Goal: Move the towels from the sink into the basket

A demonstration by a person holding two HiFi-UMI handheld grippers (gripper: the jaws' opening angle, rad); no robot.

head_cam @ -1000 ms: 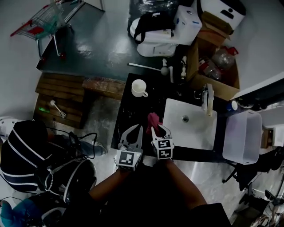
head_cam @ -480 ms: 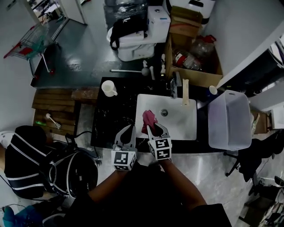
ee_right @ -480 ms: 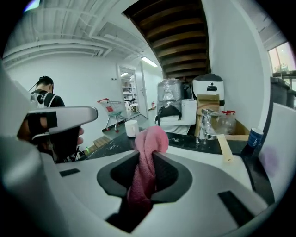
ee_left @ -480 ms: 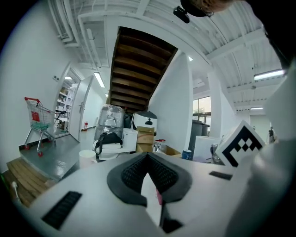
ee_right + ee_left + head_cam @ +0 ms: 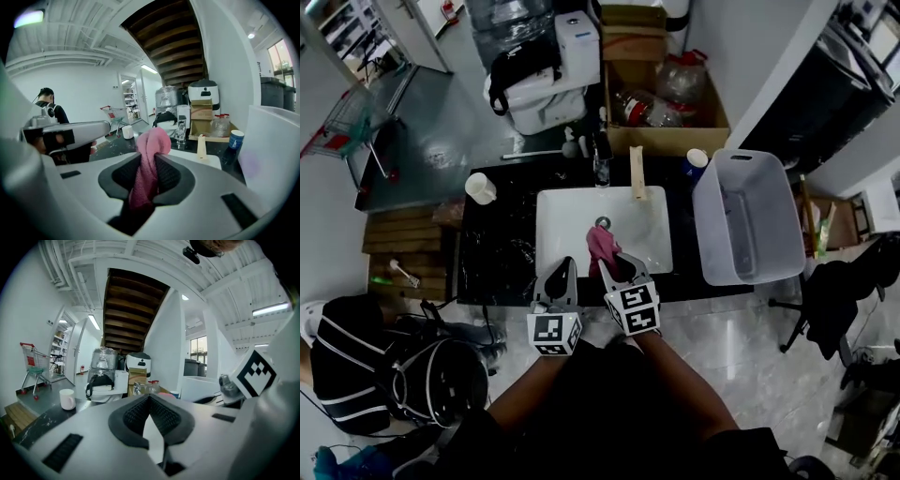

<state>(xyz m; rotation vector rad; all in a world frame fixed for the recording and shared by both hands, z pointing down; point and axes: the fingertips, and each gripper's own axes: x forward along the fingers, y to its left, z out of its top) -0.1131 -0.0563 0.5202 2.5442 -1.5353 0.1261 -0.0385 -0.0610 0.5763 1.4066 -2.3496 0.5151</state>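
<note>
A pink towel [image 5: 602, 246] hangs over the white sink [image 5: 649, 234], pinched in my right gripper [image 5: 615, 263], which is shut on it. In the right gripper view the towel [image 5: 151, 140] bulges up between the dark pads [image 5: 169, 174] of that gripper [image 5: 149, 160]. My left gripper [image 5: 564, 268] hovers just to the left, at the sink's front edge, jaws shut on nothing; its tips [image 5: 149, 398] meet. The pale translucent basket [image 5: 748, 217] stands to the right of the sink and looks empty; the basket [image 5: 276, 140] also fills the right edge of the right gripper view.
Black counter [image 5: 497, 253] surrounds the sink, with a white mug [image 5: 480, 187] at its far left, a faucet [image 5: 602, 169] and a blue cup [image 5: 697, 159] behind. A cardboard box of bottles [image 5: 661, 103] sits beyond. A person [image 5: 347, 347] crouches at lower left.
My right gripper has carried the pink towel from the counter left of the sink to above the sink's middle. The left gripper moved along beside it. The basket has come fully into view.
</note>
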